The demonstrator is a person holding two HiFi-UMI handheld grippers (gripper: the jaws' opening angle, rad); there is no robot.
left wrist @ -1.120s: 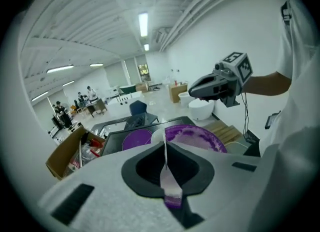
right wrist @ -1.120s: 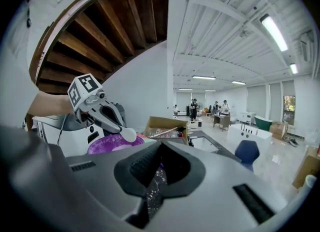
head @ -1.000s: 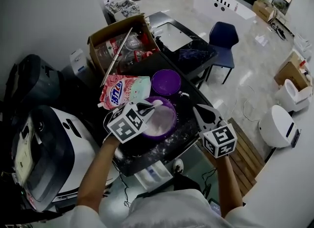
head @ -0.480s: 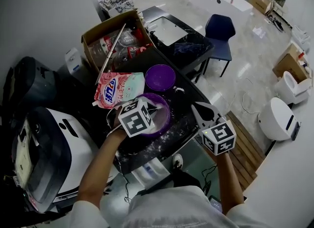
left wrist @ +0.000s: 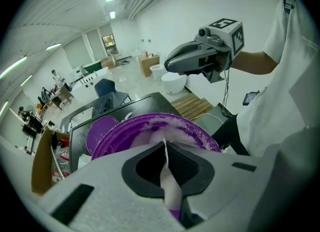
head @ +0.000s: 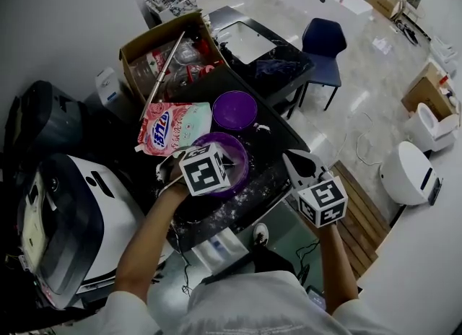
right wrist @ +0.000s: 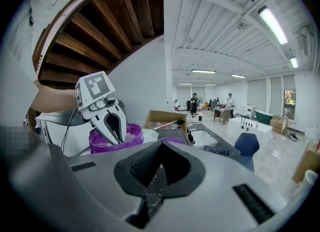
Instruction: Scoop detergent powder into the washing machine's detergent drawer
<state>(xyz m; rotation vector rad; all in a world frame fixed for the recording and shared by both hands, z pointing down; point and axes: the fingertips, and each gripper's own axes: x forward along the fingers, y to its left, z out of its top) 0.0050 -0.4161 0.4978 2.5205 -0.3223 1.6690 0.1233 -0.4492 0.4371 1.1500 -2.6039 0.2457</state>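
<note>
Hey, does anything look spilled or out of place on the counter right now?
Yes: white powder is scattered over the dark countertop just in front of the purple bowl, toward the near edge, so some lies outside the bowl. The detergent bag lies flat beside it, not upright.

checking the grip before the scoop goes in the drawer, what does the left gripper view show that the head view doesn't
Only the left gripper view: the left tool shut on a thin white piece, likely the scoop's handle, right over the purple bowl.
Only the head view: the washing machine at the person's left, and the left tool's marker cube, which covers that grip.
Both: the purple bowl, the purple lid behind it, and the right tool, shut and empty.
</note>
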